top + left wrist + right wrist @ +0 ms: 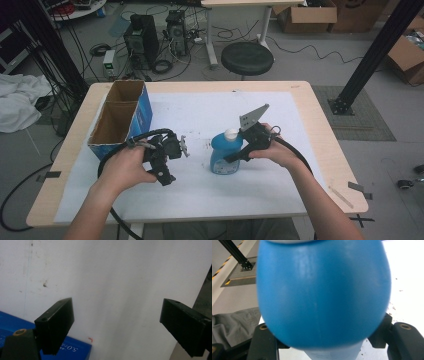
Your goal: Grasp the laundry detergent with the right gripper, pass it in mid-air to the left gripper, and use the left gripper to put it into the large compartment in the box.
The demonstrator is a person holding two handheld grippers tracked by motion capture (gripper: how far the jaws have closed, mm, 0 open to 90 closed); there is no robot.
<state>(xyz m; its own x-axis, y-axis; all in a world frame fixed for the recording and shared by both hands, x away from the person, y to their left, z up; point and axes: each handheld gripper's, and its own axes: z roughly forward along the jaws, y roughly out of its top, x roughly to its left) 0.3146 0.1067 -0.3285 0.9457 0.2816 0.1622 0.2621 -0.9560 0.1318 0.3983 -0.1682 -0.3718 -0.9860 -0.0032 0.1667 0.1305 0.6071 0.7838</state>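
While the left gripper (117, 325) gapes empty, the right gripper (235, 156) clamps a rounded blue, white-capped bottle (226, 152).

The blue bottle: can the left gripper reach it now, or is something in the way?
Probably yes. The left gripper is open and empty beside the blue bottle, with bare white sheet between them. The right gripper takes the bottle's far side.

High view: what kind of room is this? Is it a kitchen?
Probably not: it looks like a lab or workshop. Computer towers and loose cables sit on the floor, with cardboard boxes stacked behind the table.
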